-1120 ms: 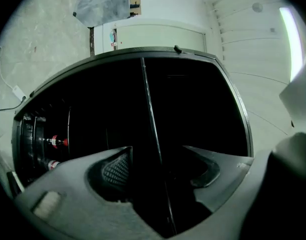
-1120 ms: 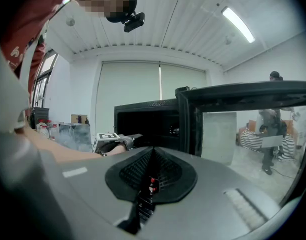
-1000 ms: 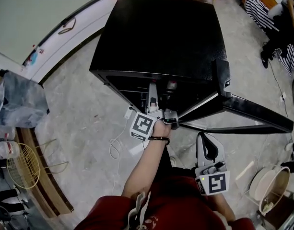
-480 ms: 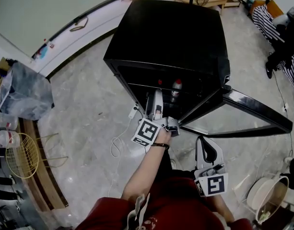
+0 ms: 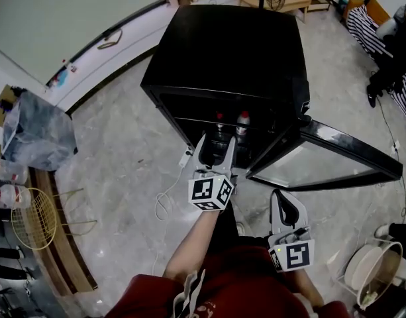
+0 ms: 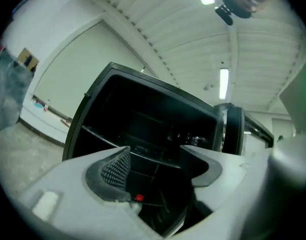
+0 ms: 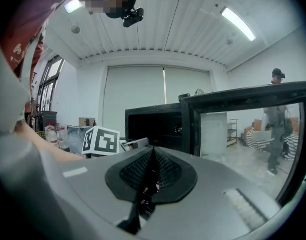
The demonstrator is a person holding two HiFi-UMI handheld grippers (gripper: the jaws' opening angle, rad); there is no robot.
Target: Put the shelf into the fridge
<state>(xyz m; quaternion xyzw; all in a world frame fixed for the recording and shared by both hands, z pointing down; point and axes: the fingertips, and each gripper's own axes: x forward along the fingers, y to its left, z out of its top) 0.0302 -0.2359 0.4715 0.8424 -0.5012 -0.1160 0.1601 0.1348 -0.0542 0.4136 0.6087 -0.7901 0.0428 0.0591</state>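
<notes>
Two grippers face the open black fridge. Nearer to it, the left gripper points level at the dark cavity. Its jaws are spread wide and have just been opening, with nothing between them. A shelf sits inside the fridge, straight ahead of its fingertips. Beside it and further back, the right gripper has its jaws pressed together, empty. The glass door stands swung open ahead to its right.
</notes>
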